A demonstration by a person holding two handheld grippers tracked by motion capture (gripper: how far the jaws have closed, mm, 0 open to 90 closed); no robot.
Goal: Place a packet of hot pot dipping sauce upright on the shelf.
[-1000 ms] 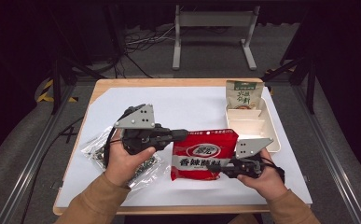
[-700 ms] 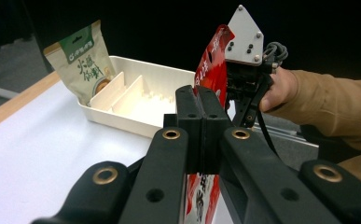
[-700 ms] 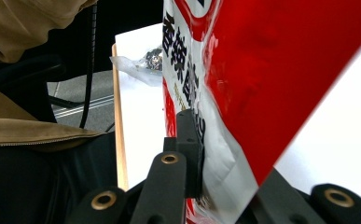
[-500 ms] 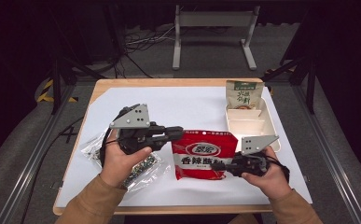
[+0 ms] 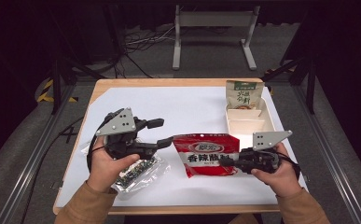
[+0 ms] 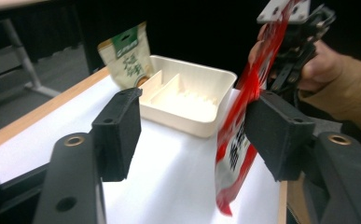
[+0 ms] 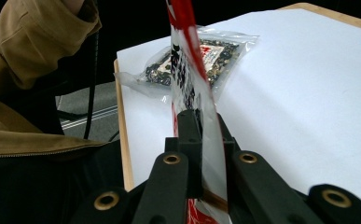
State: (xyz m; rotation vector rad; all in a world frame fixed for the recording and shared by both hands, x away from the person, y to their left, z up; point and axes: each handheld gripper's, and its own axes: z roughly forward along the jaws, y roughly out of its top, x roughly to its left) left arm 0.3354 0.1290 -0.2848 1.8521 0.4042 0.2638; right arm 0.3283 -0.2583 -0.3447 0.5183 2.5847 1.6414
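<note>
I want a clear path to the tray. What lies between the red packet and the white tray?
Nothing: in the high view only bare white sheet separates the red packet from the white tray.

Between the tongs: the red packet spans the gap, pinched at its edge by the right tongs and touching one jaw of the spread left tongs.
Beyond the left tongs: bare white surface, open for passing.
Beyond the right tongs: the white tray blocks the way, with a green pouch standing at its far end.
Under the left hand: a clear bag lies flat, close behind the tongs.
</note>
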